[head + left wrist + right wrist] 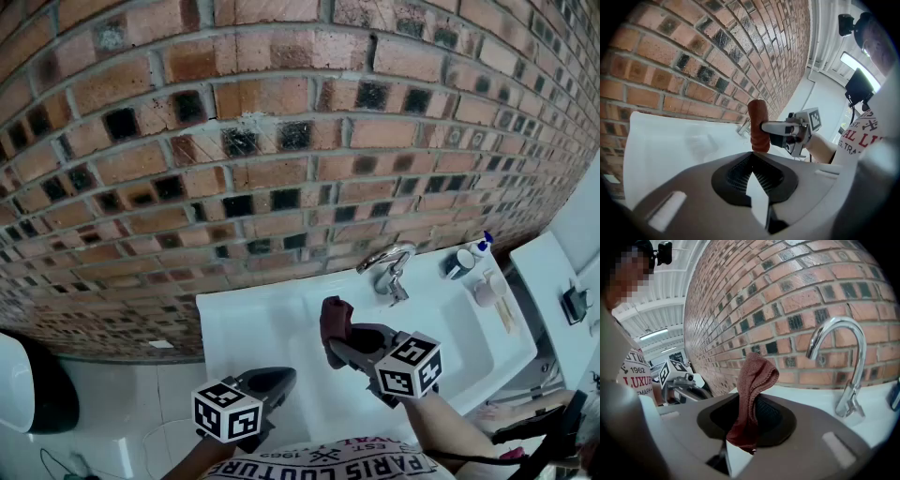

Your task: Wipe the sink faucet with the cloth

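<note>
A chrome gooseneck faucet [388,265] [847,363] stands at the back of the white sink [272,328] against the brick wall. My right gripper [339,339] [744,427] is shut on a reddish-brown cloth [335,320] [752,399] [758,125], which stands up out of its jaws. It hovers over the basin, left of and below the faucet, apart from it. My left gripper [265,386] [757,187] hangs lower left near the sink's front edge, jaws together, nothing held.
On the sink's right ledge stand a dark cup [460,262], a blue-capped bottle [481,246] and a pale cup [487,291]. A white counter [553,281] lies further right. A black and white bin [33,386] sits on the floor at left. The brick wall [281,141] rises close behind.
</note>
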Available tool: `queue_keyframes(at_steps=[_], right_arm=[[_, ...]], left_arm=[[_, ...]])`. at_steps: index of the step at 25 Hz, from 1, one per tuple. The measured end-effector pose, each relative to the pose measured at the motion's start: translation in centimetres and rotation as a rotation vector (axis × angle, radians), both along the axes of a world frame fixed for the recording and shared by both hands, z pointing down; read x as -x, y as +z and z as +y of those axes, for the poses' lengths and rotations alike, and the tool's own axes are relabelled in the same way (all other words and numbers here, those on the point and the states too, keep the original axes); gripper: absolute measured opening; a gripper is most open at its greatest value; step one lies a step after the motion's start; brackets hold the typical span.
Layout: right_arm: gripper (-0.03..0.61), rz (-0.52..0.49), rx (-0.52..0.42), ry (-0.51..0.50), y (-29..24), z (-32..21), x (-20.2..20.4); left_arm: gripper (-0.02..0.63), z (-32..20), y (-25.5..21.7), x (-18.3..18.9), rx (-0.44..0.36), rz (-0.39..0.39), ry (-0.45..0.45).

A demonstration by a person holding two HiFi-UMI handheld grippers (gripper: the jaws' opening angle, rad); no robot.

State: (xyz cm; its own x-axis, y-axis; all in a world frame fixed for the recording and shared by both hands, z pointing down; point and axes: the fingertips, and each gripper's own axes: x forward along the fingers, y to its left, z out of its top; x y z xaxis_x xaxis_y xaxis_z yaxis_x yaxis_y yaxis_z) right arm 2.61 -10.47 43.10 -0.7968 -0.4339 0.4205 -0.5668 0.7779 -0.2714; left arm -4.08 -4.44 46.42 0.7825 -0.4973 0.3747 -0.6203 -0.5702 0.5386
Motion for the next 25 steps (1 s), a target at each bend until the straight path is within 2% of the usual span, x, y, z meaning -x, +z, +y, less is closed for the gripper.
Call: queue_keyframes(at_steps=[6, 10, 19, 25], right_arm=[[0.091, 0.007, -0.101, 0.054, -3.7, -4.7, -1.6], [0.091, 0.000, -0.127, 0.092, -4.7, -6.9, -2.6], [0.091, -0.043, -0.035, 0.168, -2.2, -9.7, -5.0], [0.091, -0.054, -0.029, 0.177, -1.9, -10.1, -5.2]], left_arm=[[0.006, -0.4, 0.3, 0.3, 0.008, -0.001, -0.012], [0.006, -0.5, 0.6, 0.5, 0.015, -0.004, -0.019], [0.006, -1.0, 1.1, 0.4, 0.030, -0.005, -0.029], [0.006, -1.1, 1.3, 0.5, 0.034, -0.009, -0.038]])
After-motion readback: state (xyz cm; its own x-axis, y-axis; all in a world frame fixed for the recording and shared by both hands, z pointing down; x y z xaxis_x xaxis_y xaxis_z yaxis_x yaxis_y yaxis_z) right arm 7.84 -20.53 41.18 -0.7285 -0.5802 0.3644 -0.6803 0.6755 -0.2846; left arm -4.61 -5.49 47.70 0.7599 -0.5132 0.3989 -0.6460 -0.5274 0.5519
